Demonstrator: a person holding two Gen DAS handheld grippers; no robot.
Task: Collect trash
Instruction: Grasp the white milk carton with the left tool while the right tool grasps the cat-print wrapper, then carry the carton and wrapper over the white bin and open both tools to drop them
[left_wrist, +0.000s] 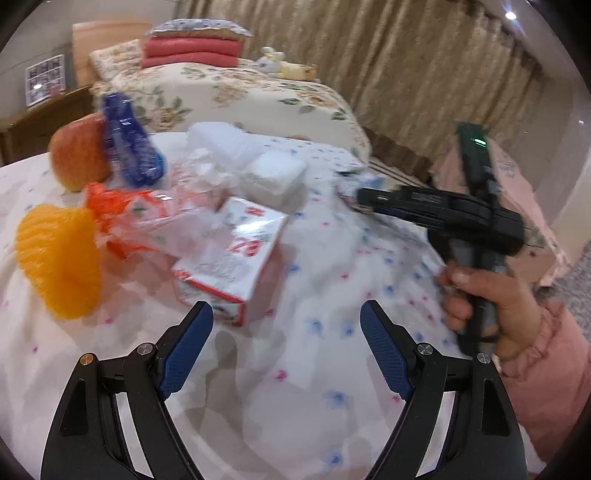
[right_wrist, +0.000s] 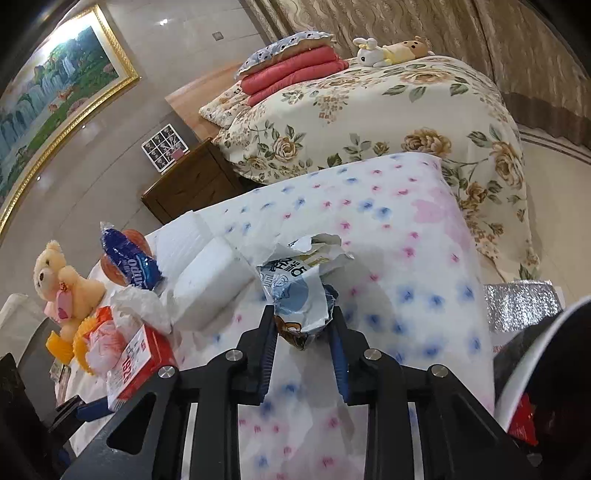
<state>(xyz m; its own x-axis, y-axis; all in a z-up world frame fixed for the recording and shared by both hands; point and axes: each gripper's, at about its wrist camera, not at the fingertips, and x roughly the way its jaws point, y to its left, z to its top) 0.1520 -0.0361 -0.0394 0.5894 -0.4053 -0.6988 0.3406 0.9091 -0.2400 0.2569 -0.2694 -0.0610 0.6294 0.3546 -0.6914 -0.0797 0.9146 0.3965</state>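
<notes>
Bare flowered cloth (left_wrist: 295, 369) lies open ahead, while the red-and-white box (left_wrist: 229, 266) (with a foam block (left_wrist: 275, 181) behind) crowds the left.

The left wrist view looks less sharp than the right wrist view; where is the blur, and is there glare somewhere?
Left wrist view: motion blur smears the red-and-white box and orange foam net; the left claw stays sharp. Right wrist view: mostly crisp, glare on the framed painting, fisheye bending at edges.

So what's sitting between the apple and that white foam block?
A blue snack packet stands beside the apple, with white ridged foam before the foam block; left wrist view.
</notes>
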